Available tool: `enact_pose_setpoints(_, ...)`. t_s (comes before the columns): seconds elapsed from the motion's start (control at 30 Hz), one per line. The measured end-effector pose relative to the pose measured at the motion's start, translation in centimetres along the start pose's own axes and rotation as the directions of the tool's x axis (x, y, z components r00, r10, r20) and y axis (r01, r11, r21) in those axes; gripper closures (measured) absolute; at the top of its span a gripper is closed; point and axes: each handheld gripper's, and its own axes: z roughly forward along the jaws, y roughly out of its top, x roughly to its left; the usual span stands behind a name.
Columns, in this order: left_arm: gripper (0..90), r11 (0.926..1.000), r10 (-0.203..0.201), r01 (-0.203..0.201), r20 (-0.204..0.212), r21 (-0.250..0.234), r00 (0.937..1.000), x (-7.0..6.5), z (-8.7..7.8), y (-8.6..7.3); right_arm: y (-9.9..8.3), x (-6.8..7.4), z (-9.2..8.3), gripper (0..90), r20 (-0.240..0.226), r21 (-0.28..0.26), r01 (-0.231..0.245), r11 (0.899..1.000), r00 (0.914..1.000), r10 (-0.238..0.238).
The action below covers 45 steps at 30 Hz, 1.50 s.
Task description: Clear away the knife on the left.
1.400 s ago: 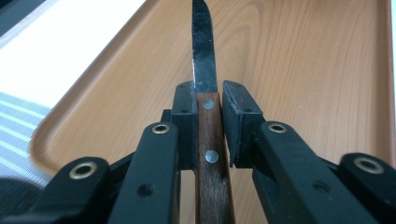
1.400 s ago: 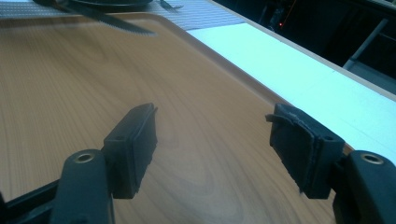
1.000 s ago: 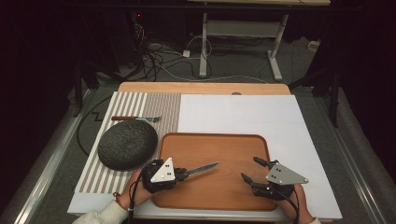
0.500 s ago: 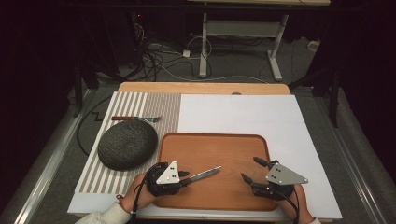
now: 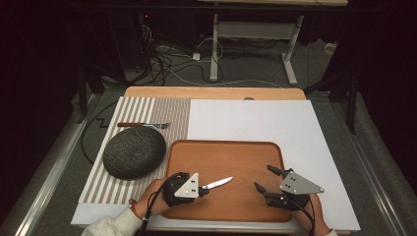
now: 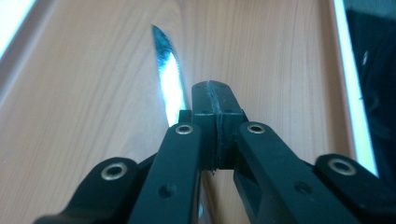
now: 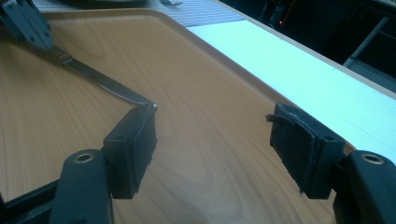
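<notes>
Farthest left on my side, a dark grey rounded stone-like lump (image 5: 134,152) sits on the striped mat (image 5: 147,110), with a fork (image 5: 142,125) lying just beyond it. Neither touches the wooden tray (image 5: 246,152) to their right.

My left gripper (image 5: 201,188) is over the tray's near left part. Its jaws have just been closing, and now they are clamped tight on the handle of a knife (image 5: 219,183), whose blade sticks out to the right over the bare wood. In my left gripper view, the pads meet in front of me and the blade (image 6: 167,79) runs ahead past them on their left side, tip away from me, above the tray (image 6: 280,56).

My right gripper (image 5: 263,179) hovers over the tray's near right part with its jaws spread wide and nothing between them. In my right gripper view, the blade tip (image 7: 112,88) shows just behind one pad (image 7: 133,144).

White board (image 5: 314,128) lies under the tray and beyond it to the right.
</notes>
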Motion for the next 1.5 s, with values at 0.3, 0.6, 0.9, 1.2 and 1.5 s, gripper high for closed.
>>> enact_pose_setpoints(0.3,86.6,0.9981,0.007,-0.006,-0.016,0.061,0.9999,0.7,0.8,-0.4,-0.1,0.0,-0.1,32.0,-0.004,0.002,0.002,1.0,1.0,-0.002)
enact_pose_setpoints(0.6,85.1,0.9978,-0.019,0.021,-0.042,0.062,0.9989,1.2,-0.3,-1.9,-0.1,-0.1,-0.1,32.0,-0.003,0.003,0.004,1.0,1.0,-0.004)
enact_pose_setpoints(0.9,85.1,0.9951,-0.07,0.075,-0.068,0.064,0.9952,1.5,-1.7,-4.0,-0.1,-0.1,-0.2,32.0,0.002,0.004,0.005,1.0,1.0,-0.005)
enact_pose_setpoints(1.2,85.1,0.9911,-0.107,0.113,-0.087,0.069,0.9904,1.6,-2.9,-5.5,-0.1,0.0,-0.2,32.0,0.003,0.005,0.006,1.0,1.0,-0.006)
enact_pose_setpoints(1.5,85.1,0.9872,-0.136,0.143,-0.097,0.071,0.986,2.3,-3.7,-6.9,-0.1,0.0,-0.1,32.0,0.002,0.008,0.009,1.0,1.0,-0.009)
